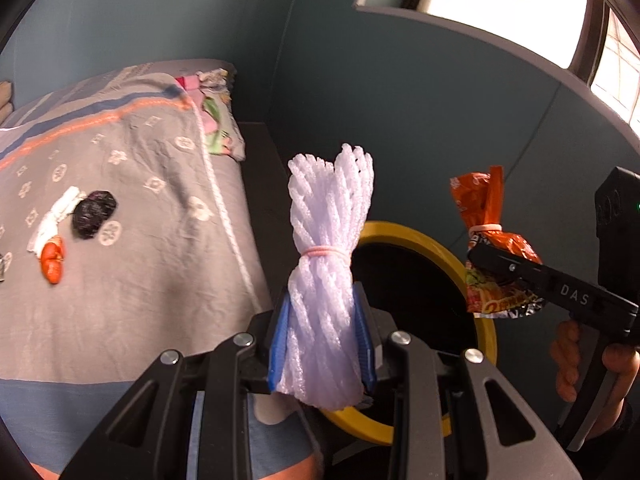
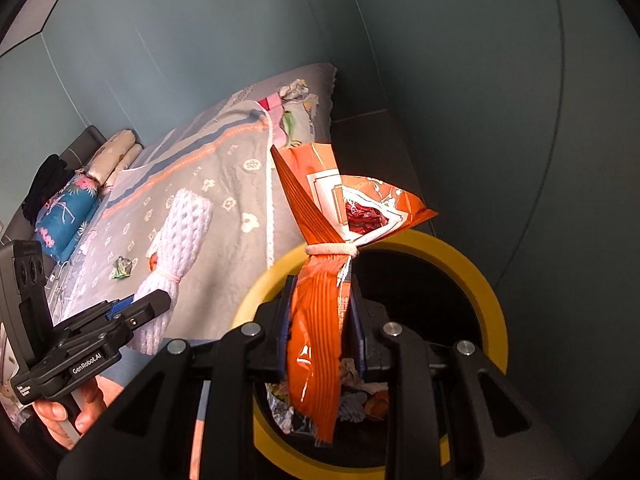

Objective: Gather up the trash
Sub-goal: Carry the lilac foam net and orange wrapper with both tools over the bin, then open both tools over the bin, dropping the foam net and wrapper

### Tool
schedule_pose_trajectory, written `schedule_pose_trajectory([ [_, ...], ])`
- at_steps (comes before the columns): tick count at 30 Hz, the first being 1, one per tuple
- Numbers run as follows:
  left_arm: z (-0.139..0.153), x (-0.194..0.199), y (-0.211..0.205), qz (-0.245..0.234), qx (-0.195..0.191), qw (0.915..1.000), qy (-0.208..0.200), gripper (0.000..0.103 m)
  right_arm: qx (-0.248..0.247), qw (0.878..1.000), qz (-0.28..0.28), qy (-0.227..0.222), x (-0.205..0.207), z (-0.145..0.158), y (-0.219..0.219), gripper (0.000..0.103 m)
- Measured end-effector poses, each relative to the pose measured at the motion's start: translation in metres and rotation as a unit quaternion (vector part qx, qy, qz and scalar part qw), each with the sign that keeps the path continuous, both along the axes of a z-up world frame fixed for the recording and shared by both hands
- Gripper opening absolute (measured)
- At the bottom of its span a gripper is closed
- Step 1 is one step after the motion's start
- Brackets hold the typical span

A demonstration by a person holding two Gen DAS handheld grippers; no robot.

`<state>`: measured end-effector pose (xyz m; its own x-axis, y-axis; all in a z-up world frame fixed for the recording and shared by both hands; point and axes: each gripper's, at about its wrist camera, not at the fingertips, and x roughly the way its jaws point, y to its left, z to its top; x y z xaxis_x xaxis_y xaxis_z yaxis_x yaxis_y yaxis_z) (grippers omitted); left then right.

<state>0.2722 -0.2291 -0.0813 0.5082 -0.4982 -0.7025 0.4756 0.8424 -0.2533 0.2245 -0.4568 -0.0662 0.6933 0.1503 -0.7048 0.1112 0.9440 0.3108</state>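
My left gripper [image 1: 322, 344] is shut on a white foam net bundle [image 1: 326, 264] tied with a pink band, held upright beside the bin. My right gripper [image 2: 320, 328] is shut on an orange snack bag [image 2: 320, 304] tied with a white band, held over the yellow-rimmed bin [image 2: 480, 276]. The bin holds several scraps. In the left wrist view the bin [image 1: 404, 236] lies behind the bundle, with the right gripper [image 1: 504, 276] and orange bag [image 1: 492, 216] above its right rim. In the right wrist view the left gripper [image 2: 148, 308] and foam bundle [image 2: 176, 248] show at left.
A grey patterned bedspread [image 1: 132, 272] holds a black wad [image 1: 94, 214], a white-and-orange scrap [image 1: 52, 240] and a green wrapper [image 2: 122, 268]. Folded bedding [image 2: 68, 216] lies at the bed's far end. A teal wall [image 1: 400, 120] stands behind the bin.
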Motion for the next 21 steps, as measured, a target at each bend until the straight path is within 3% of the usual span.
schedule_pose_trajectory([
  [13,-0.03,0.0,-0.027,-0.031,0.004,0.9992,0.024,0.029,0.005,0.999,-0.022,0.026,-0.018,-0.03,-0.012,0.027],
  [15,-0.029,0.0,-0.026,-0.033,0.001,0.9992,0.022,0.033,0.003,0.999,-0.028,0.025,-0.02,-0.031,-0.012,0.028],
  [19,-0.024,-0.003,-0.016,-0.025,-0.008,0.9996,0.014,0.057,0.001,0.999,-0.044,0.022,-0.024,-0.029,-0.016,0.041],
  [21,-0.021,-0.003,-0.011,-0.021,-0.016,0.9996,0.012,0.062,0.003,0.998,-0.053,0.021,-0.025,-0.029,-0.018,0.045],
])
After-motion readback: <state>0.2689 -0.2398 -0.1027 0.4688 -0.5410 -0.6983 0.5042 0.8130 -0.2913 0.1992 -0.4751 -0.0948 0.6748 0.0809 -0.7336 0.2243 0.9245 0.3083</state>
